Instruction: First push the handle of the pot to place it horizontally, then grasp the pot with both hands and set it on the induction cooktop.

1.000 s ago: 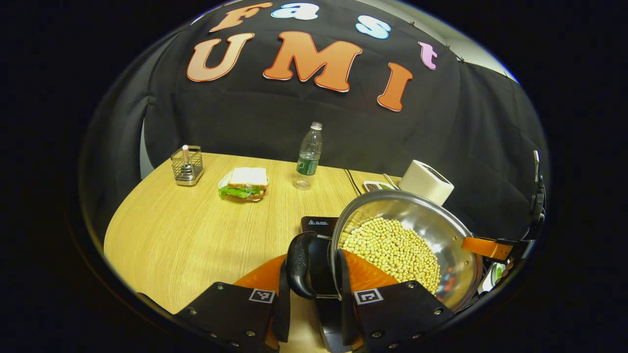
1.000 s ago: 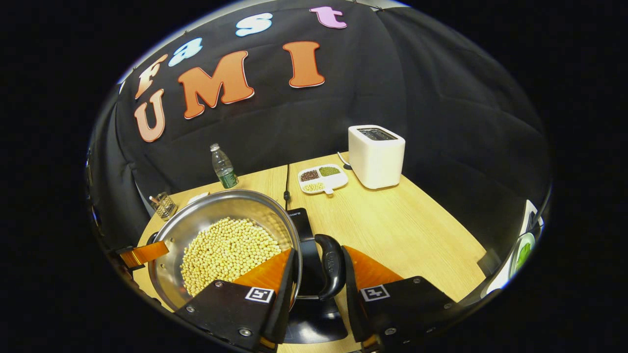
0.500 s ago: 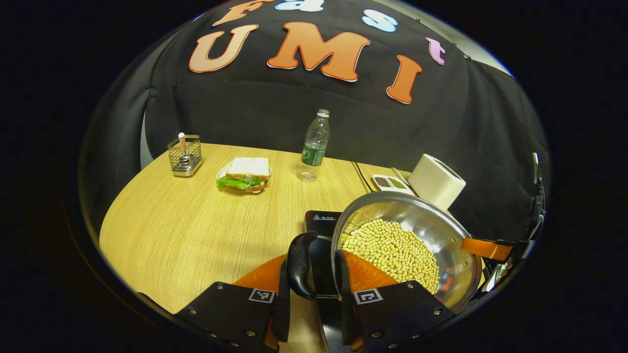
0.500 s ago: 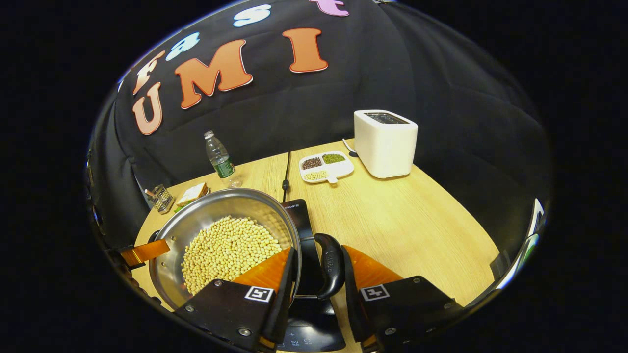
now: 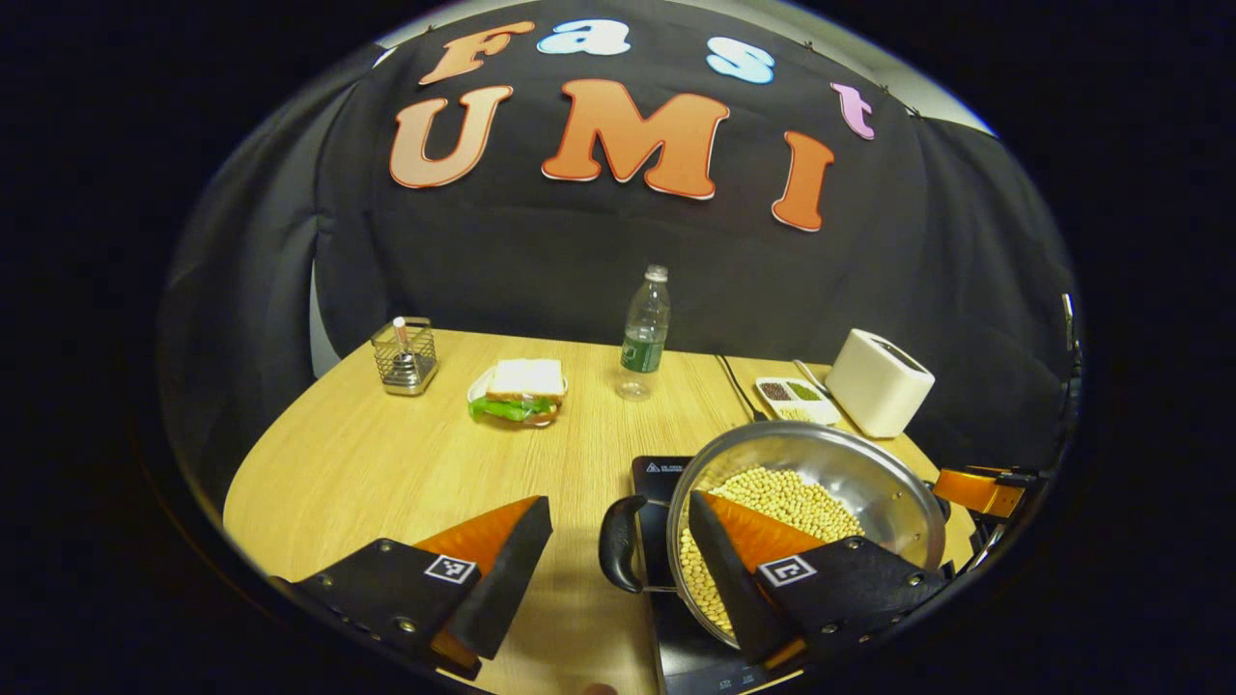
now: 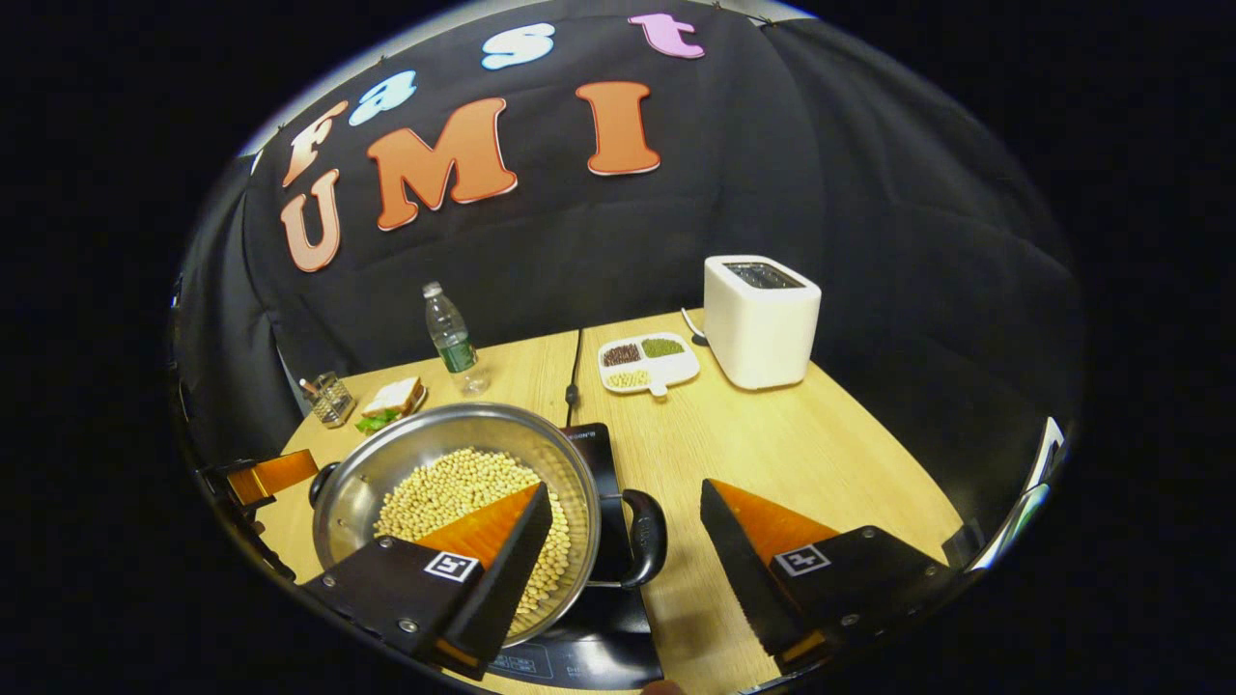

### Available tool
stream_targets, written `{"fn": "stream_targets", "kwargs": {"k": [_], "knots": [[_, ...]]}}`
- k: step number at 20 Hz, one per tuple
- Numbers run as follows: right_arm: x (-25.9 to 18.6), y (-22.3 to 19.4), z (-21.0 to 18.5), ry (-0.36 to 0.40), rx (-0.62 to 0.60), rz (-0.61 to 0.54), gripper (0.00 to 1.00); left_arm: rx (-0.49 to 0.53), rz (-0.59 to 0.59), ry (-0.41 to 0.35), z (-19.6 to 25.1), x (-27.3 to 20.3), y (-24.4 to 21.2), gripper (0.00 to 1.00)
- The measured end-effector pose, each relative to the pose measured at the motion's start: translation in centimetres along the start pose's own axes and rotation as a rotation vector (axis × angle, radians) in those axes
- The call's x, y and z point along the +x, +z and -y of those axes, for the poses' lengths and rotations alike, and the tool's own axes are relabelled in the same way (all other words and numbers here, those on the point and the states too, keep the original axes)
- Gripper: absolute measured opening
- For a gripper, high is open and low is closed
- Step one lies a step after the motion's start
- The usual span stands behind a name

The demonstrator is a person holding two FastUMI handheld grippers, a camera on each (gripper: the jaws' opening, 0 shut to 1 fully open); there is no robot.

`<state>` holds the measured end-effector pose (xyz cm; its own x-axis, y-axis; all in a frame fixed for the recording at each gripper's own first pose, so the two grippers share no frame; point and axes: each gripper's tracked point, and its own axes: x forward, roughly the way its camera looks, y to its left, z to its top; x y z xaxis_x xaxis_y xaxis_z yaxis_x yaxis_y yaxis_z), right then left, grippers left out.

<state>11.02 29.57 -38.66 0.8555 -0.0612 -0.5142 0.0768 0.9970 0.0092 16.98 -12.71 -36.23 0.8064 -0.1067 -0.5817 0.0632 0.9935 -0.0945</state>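
light wooden table: steel pot of beans apparently seated on black induction cooktop; left gripper and right gripper spread, straddling handles; careless withdrawal could snag them.

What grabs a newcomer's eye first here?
The shiny steel pot, heaped with pale soybeans, sitting on the black induction cooktop at the near table edge. Both open grippers flank its black side handles. Behind stand a white toaster and a clear plastic bottle.
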Motion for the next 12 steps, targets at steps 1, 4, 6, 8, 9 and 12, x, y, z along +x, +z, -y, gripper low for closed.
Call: {"fn": "stream_targets", "kwargs": {"k": [1, 4, 6, 8, 9, 12], "knots": [[-1.2, 1.6, -0.2, 0.003, -0.007, 0.038, 0.96, 0.007, 0.041, 0.012, -0.6, -1.1, 1.9, 0.91], [-5.5, 7.5, -0.9, 0.013, -0.033, 0.178, 0.95, 0.041, 0.173, 0.040, -1.9, -5.9, 8.2, 0.90], [-8.9, 11.1, -1.5, 0.031, -0.050, 0.273, 0.95, 0.053, 0.263, 0.053, -2.4, -9.5, 12.1, 0.90], [-12.7, 13.9, -2.2, 0.053, -0.062, 0.350, 0.95, 0.064, 0.354, 0.054, -2.7, -13.6, 16.0, 0.90], [-14.5, 15.1, -2.4, 0.065, -0.064, 0.385, 0.95, 0.066, 0.394, 0.051, -2.8, -15.9, 17.5, 0.89], [-19.3, 17.4, -2.1, 0.071, -0.067, 0.479, 1.00, 0.071, 0.491, 0.046, -3.2, -22.7, 20.9, 0.89]]}}
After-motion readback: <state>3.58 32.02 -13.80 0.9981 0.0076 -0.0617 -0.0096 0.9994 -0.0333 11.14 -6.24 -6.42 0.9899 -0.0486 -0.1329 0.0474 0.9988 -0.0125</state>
